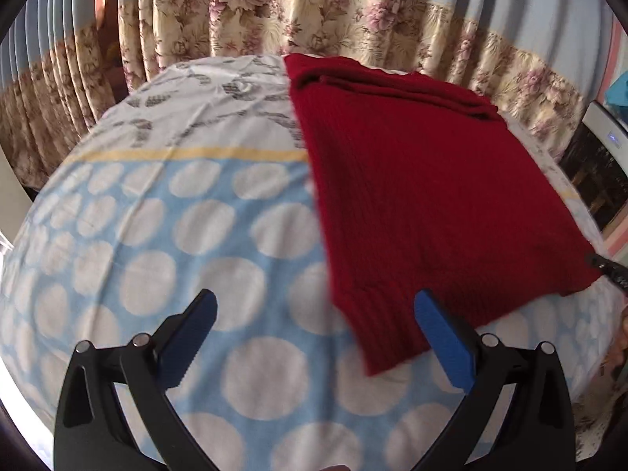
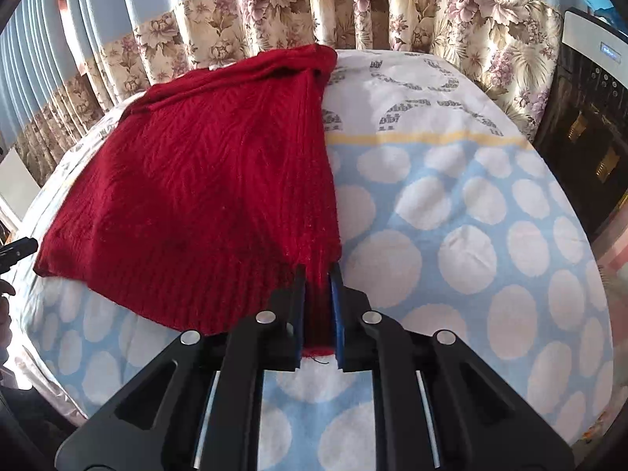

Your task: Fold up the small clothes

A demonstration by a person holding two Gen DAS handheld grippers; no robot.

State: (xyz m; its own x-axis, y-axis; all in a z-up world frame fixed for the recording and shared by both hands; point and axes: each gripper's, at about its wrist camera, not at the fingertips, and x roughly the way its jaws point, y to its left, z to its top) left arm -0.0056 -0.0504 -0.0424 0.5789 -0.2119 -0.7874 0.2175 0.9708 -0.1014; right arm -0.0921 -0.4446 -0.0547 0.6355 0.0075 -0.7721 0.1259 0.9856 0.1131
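Sweater (image 2: 204, 180) corner pinched between right tool (image 2: 318, 274) pads.

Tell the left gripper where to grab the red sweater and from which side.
Grip the near hem corner of the red sweater, coming from the open bedsheet side. That ribbed corner lies flat between the open left gripper fingers; the right gripper already pinches the opposite hem corner.
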